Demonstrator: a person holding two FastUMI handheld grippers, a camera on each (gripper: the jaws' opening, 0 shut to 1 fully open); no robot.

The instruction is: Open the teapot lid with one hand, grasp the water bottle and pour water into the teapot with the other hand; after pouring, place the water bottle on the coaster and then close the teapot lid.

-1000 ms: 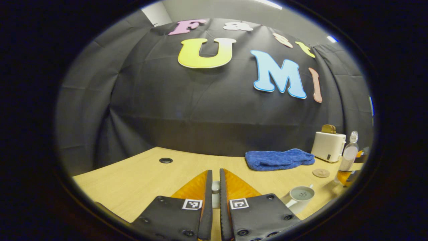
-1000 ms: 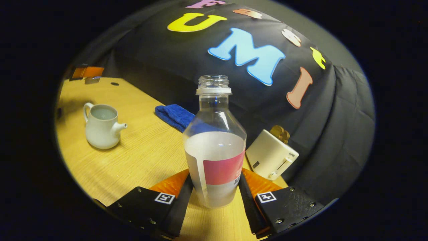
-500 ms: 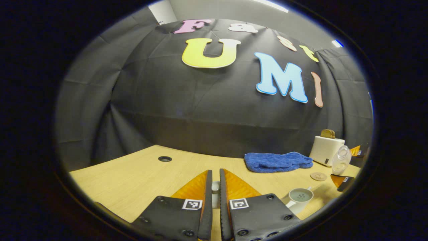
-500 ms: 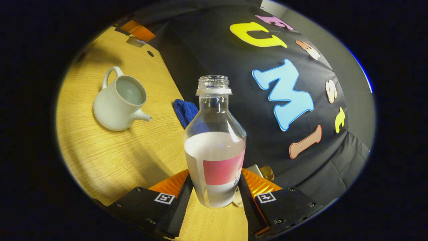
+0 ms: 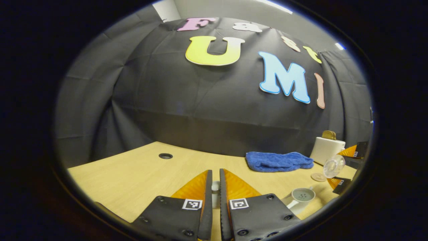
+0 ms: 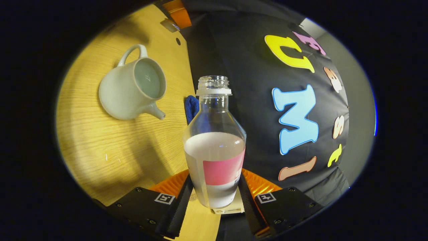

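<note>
One water bottle point(image 6: 214, 147), one teapot point(image 6: 132, 88), two tools.

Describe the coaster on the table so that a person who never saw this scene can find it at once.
In the left gripper view, start at the blue towel lying on the wooden table near the black wall. Just right of the towel's end, in front of the white toaster, lies the coaster. It is the one small, flat, round, tan disc there, lower than everything beside it.
</note>
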